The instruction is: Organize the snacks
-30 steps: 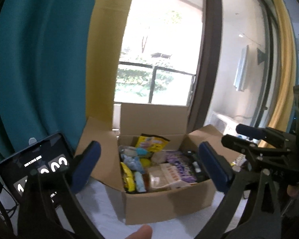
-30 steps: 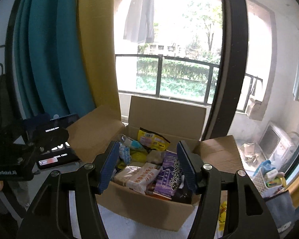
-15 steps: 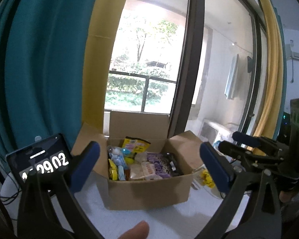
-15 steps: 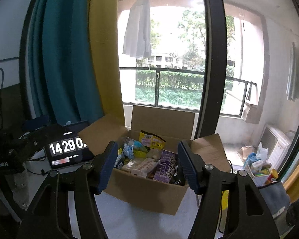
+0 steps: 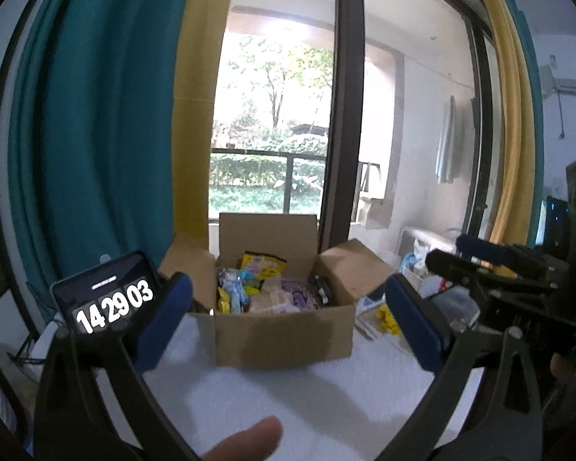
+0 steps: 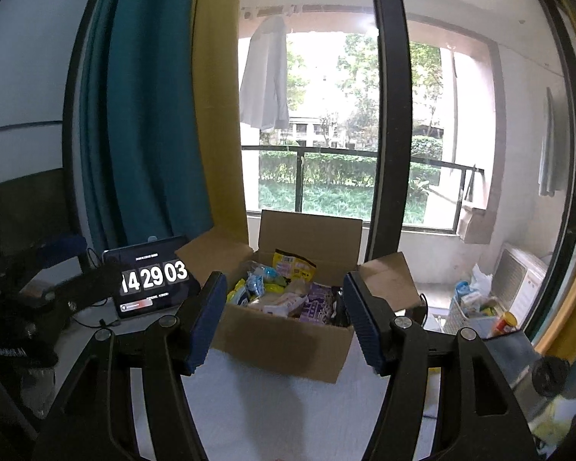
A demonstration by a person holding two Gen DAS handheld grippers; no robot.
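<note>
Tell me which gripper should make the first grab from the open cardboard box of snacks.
Right, probably. The right gripper frames the open cardboard box squarely. The left gripper, equally open and empty, views it slightly farther off.

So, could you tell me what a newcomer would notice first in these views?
Most likely the open cardboard box in the middle of the white table, packed with bright snack packets. To its left, a tablet shows large white digits, 14 29 03. Behind both, a tall window looks onto green trees, with teal and yellow curtains alongside.

Snacks (image 6: 288,299) deep in box (image 6: 280,342) hidden
</note>
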